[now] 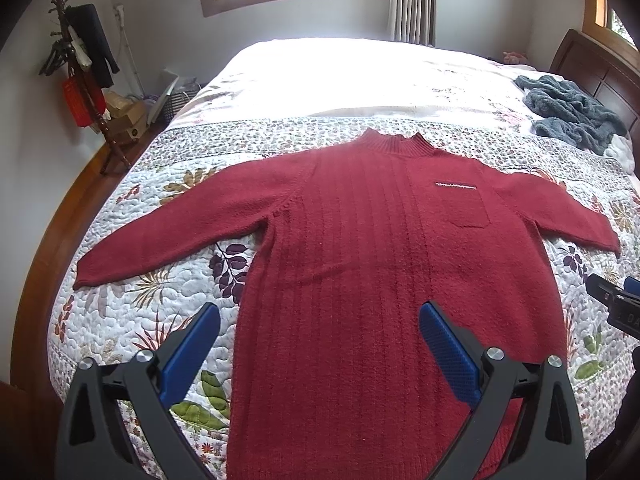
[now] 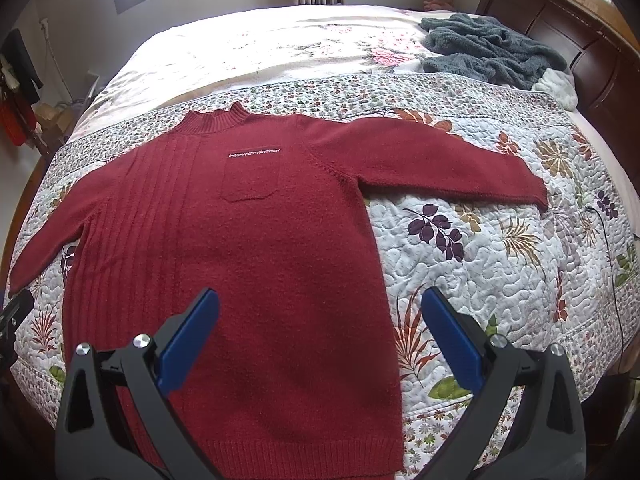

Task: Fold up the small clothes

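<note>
Left wrist view shows the red sweater (image 1: 360, 264) spread flat and face up on the bed (image 1: 168, 216), its long axis running from the hem at the near edge to the collar toward the far side, sleeves splayed toward the two side edges. The left hand-held gripper (image 1: 320, 344) hangs spread wide and empty over the hem's left part, the right hand-held gripper (image 2: 320, 340) likewise over its right part. Each arm is nearer its own sleeve, though the hem probably slips out of view beneath them.

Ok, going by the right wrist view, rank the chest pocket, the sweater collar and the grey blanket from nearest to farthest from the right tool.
1. Chest pocket, just ahead on the sweater.
2. Sweater collar, beyond, slightly left.
3. Grey blanket, far right by the headboard.
</note>
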Tool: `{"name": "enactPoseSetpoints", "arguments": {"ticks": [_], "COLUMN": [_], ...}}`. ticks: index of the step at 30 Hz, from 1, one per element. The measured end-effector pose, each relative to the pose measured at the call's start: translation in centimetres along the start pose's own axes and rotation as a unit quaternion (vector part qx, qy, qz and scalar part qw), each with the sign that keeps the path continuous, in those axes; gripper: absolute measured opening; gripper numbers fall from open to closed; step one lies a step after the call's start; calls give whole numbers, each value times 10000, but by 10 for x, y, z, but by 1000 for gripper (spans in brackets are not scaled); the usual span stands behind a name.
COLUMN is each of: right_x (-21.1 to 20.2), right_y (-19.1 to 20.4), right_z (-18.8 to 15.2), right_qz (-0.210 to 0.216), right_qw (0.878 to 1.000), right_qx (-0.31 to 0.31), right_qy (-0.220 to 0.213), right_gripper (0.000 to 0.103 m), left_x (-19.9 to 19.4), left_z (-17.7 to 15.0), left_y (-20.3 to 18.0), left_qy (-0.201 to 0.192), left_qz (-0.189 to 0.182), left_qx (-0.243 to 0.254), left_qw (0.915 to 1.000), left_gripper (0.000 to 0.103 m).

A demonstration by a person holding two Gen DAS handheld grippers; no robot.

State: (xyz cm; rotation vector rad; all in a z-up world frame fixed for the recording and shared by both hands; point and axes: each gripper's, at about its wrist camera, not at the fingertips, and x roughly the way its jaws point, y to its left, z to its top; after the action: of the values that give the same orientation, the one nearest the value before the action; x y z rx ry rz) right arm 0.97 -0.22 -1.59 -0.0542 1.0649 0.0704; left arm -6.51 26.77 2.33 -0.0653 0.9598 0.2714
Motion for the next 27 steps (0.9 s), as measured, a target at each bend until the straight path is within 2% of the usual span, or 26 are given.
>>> {"name": "enactPoseSetpoints", "arguments": {"ticks": [27], "right_x": [-1], "right_y": [1], "right_z": [2], "right_qz": [-17], "right_qw": [10000], "right_qx": [-22], "right_qy": [-24], "right_gripper": [100], "left_x": [-1], "left_z": [-1], "left_y": [1], "left_qy": [-33], "left_qz": [75], "left_qx": [2], "left_qw": [10000], "left_gripper": [99]}}
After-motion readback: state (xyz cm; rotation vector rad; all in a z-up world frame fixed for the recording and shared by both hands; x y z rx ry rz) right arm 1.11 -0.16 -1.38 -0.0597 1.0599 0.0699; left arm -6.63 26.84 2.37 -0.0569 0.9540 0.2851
